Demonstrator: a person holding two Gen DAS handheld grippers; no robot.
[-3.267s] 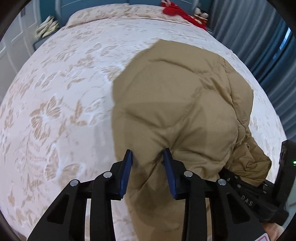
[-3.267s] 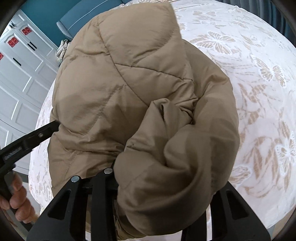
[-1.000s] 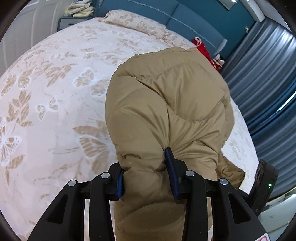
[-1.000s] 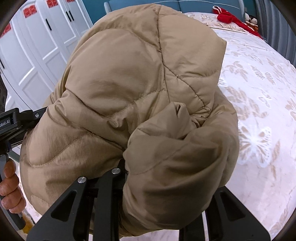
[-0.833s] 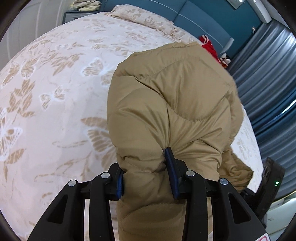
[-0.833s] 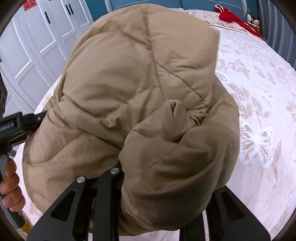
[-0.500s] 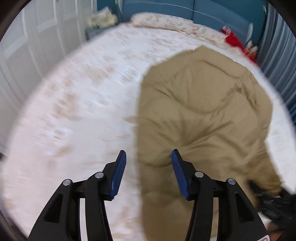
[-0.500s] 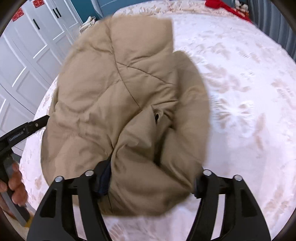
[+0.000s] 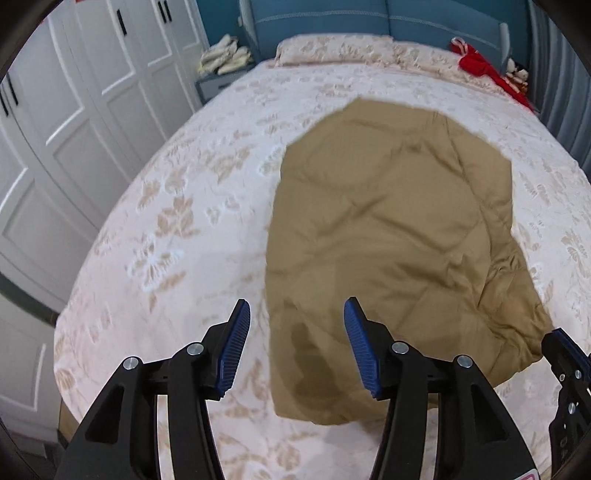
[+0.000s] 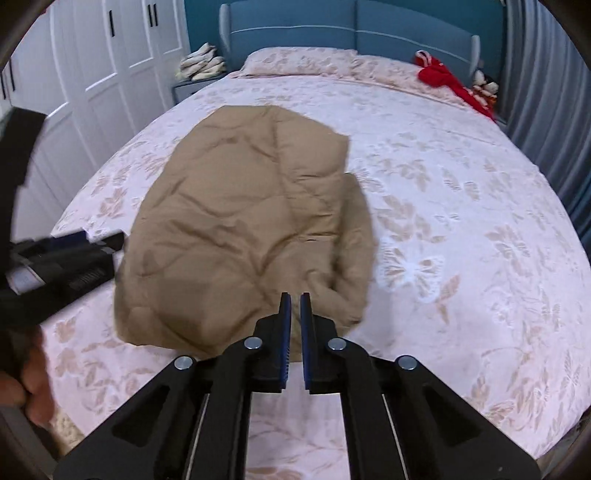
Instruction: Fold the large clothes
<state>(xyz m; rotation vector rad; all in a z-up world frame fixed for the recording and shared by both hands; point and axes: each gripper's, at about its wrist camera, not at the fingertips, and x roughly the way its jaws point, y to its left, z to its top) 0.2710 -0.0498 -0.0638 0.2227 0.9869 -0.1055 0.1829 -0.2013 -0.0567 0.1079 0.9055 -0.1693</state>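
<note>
A tan quilted puffer jacket (image 9: pixel 388 236) lies folded in a rough rectangle on the floral bedspread (image 9: pixel 192 229); it also shows in the right wrist view (image 10: pixel 243 221). My left gripper (image 9: pixel 295 343) is open and empty, held above the jacket's near left edge. My right gripper (image 10: pixel 294 325) is shut and empty, its blue pads nearly touching, above the jacket's near right corner. The left gripper's body (image 10: pixel 62 258) shows at the left of the right wrist view, and the right gripper's tip (image 9: pixel 565 354) at the right edge of the left wrist view.
White wardrobe doors (image 9: pixel 74 129) stand left of the bed. A blue headboard (image 10: pixel 332 29), a pillow (image 10: pixel 303 61), a red garment (image 10: pixel 450 83) and a nightstand with folded cloth (image 10: pixel 199 66) are at the far end. Grey curtains (image 10: pixel 546 92) hang on the right.
Both grippers held the jacket a second ago and lifted it. They have let go, the jacket has dropped flat on the bed, and both grippers have pulled back. The right one has shut.
</note>
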